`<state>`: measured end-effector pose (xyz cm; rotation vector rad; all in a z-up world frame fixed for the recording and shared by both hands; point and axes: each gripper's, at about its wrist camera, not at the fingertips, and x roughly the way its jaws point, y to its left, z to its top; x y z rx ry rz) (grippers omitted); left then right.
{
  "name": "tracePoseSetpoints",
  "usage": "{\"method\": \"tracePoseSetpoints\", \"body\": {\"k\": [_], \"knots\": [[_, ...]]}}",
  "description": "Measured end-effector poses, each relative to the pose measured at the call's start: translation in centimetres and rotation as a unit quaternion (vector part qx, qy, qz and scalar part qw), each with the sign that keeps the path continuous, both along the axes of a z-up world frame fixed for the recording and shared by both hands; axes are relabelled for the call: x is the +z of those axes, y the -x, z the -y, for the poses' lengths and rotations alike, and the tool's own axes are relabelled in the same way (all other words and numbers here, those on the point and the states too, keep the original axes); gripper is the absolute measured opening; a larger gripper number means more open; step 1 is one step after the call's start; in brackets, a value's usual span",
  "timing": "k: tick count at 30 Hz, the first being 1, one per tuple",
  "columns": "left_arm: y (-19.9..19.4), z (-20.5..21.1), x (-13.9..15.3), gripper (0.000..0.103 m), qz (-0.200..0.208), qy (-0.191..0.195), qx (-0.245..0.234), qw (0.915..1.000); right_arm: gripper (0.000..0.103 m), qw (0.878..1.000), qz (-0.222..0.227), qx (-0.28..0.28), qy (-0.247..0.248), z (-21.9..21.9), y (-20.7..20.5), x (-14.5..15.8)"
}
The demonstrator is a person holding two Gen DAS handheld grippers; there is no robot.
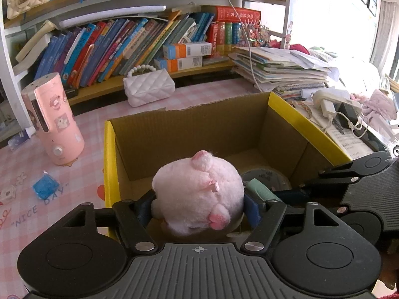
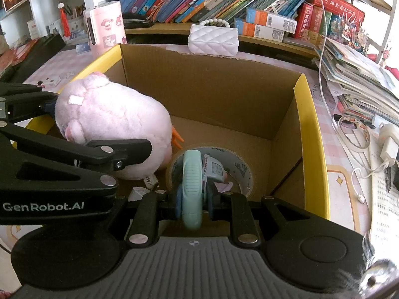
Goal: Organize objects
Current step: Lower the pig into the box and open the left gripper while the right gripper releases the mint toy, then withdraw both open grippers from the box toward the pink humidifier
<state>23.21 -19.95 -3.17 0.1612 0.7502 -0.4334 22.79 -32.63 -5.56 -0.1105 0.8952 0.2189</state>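
A pink plush toy [image 1: 197, 194] sits between the blue pads of my left gripper [image 1: 198, 210], low inside the open cardboard box [image 1: 199, 129] with yellow outer walls. Both pads touch its sides. In the right wrist view the plush toy [image 2: 112, 119] lies at the box's left wall [image 2: 107, 54] with its tag near the floor. My right gripper [image 2: 193, 203] is shut on the mint-green strap of a small watch [image 2: 192, 174], held over a roll of tape [image 2: 240, 172] on the box floor.
A pink cylinder appliance [image 1: 54, 119], a white quilted purse [image 1: 149, 87] and a blue packet [image 1: 46, 186] lie on the pink checked tablecloth. Bookshelves stand behind. To the right are a stack of papers [image 1: 281, 67] and chargers with cables [image 1: 334, 104].
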Motion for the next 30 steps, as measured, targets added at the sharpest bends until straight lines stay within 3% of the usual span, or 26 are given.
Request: {"method": "tracePoseSetpoints", "body": {"k": [5,13,30], "knots": [[0.5,-0.5,0.7,0.083,0.013,0.016,0.001,0.9998,0.020,1.000,0.002,-0.008,-0.006,0.2,0.1,0.0],[2.1,-1.7,2.4,0.086,0.046,0.042,0.011,0.9980,0.033,0.999,0.030,-0.030,-0.015,0.3,1.1,1.2],[7.2,-5.9,4.8,0.087,0.089,0.075,0.014,0.9931,0.037,0.988,0.106,-0.115,-0.013,-0.2,7.1,4.5]]}}
